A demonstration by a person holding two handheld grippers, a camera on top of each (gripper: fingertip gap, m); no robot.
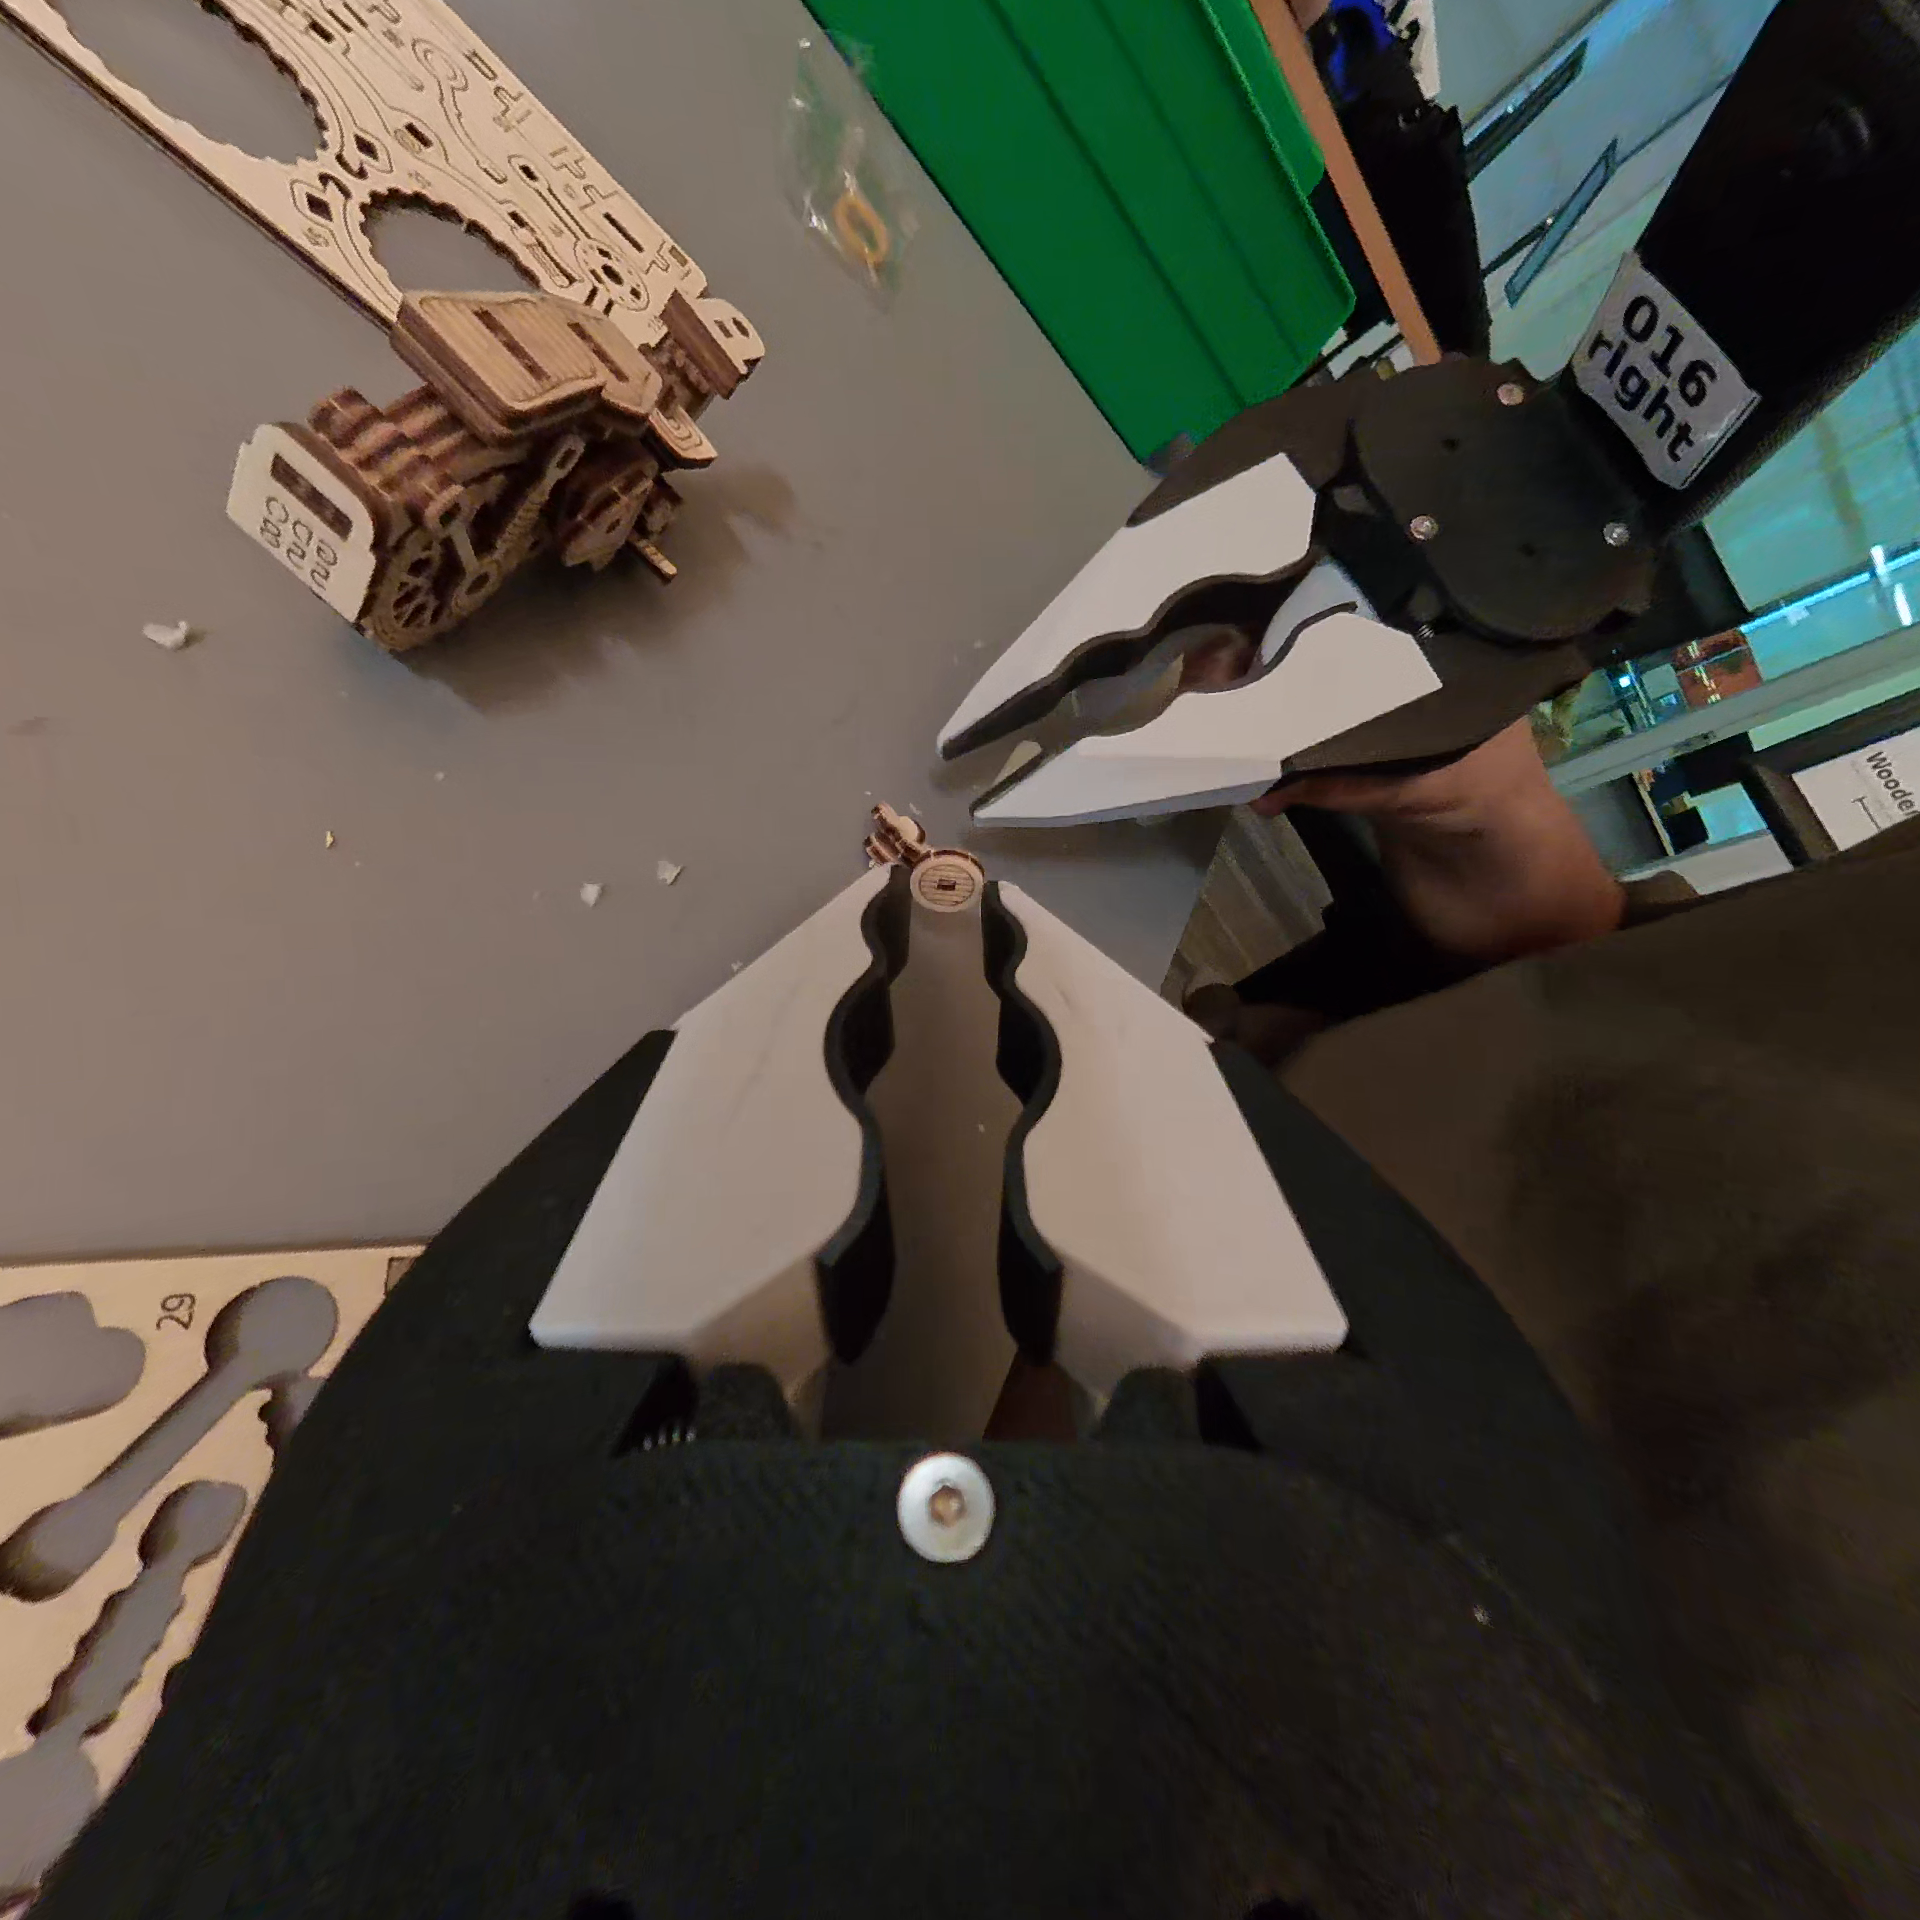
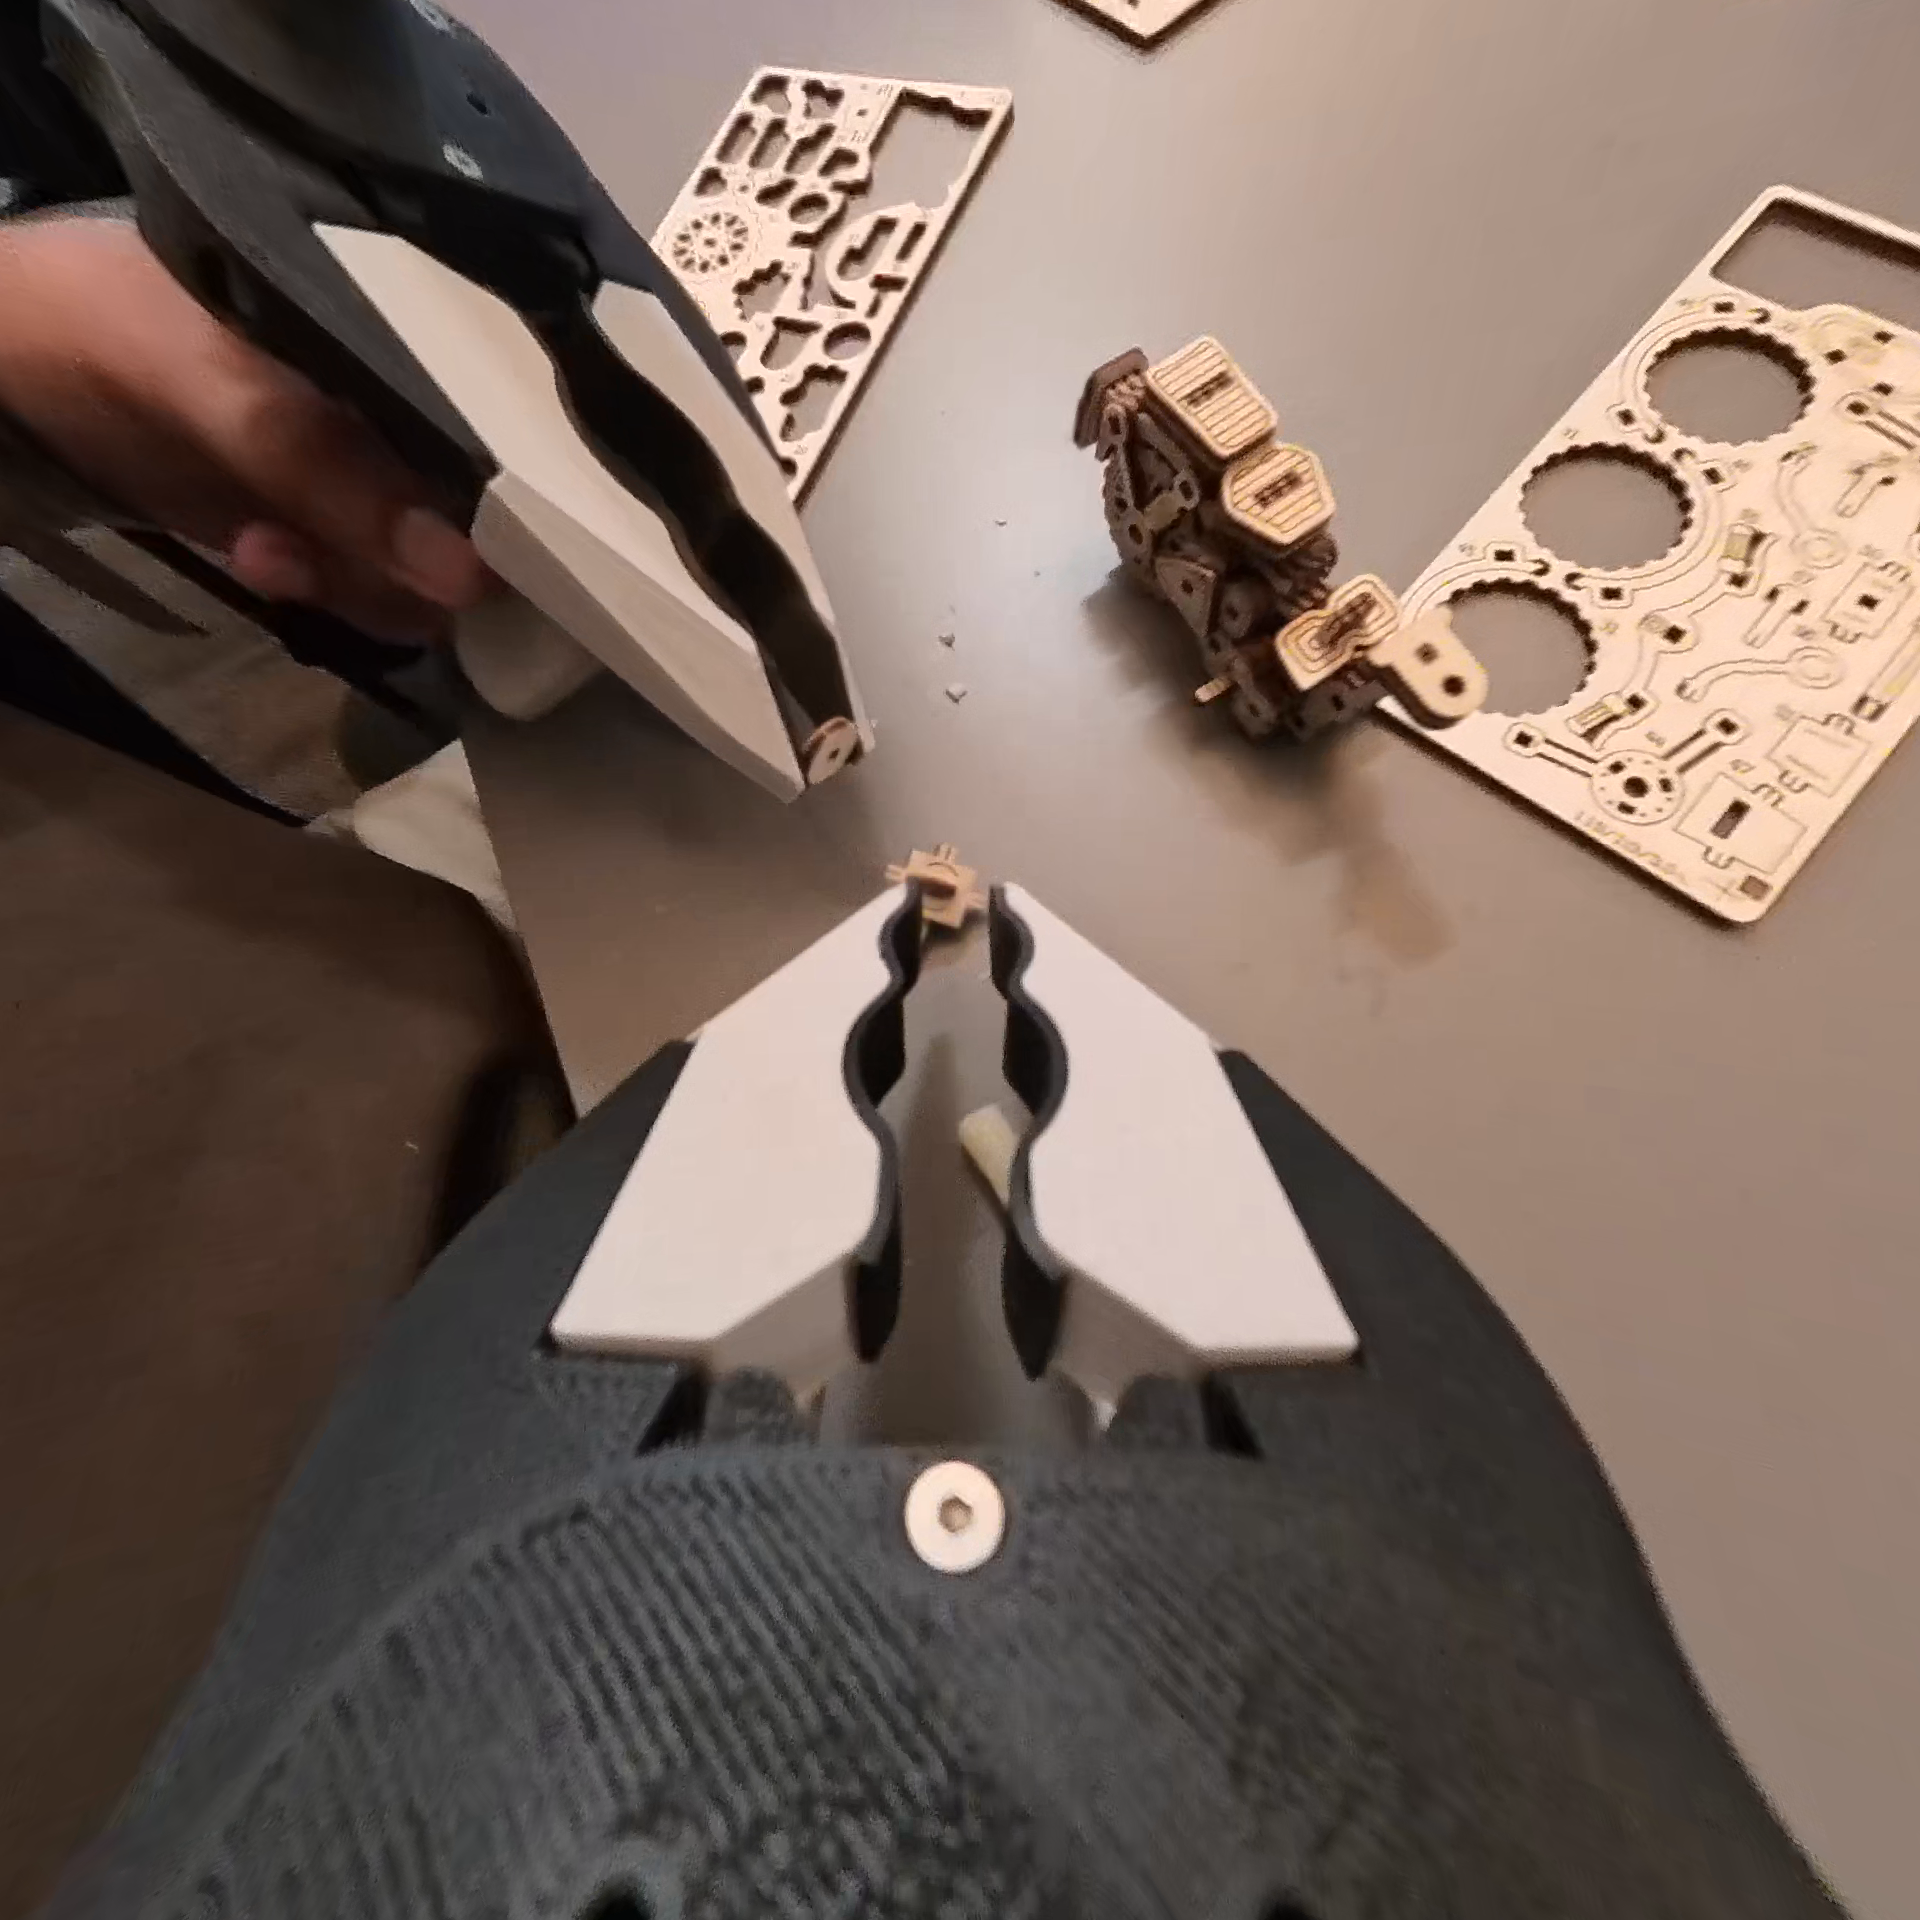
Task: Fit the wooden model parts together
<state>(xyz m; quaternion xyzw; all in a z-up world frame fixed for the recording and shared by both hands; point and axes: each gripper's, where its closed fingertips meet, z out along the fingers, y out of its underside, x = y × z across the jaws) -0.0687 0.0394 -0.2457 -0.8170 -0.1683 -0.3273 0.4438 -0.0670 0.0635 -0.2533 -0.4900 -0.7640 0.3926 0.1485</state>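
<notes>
My left gripper [image 1: 943, 883] is shut on a small round wooden disc [image 1: 945, 883], pinched at its fingertips just above the grey table [image 1: 520, 935]. The right wrist view shows the disc [image 2: 831, 750] in the left gripper [image 2: 826, 753] at upper left. A tiny cross-shaped wooden part [image 2: 940, 891] lies on the table right at my right gripper's [image 2: 954, 909] tips, whose jaws stand slightly apart. In the left wrist view this part [image 1: 896, 833] lies just beyond the disc, apart from the right gripper [image 1: 971, 781]. The partly built wooden model [image 1: 468, 488] [image 2: 1226, 540] stands farther back.
Punched-out wooden sheets lie around: one behind the model [image 1: 416, 156] [image 2: 1714, 623], one at the near left [image 1: 125, 1455] [image 2: 831, 260]. A green box [image 1: 1091, 187] and a plastic bag [image 1: 852, 197] sit at the back. Small chips [image 1: 166, 634] dot the table. The table edge [image 1: 1195, 883] is close. Both grippers' tips are close together, under 4 cm apart.
</notes>
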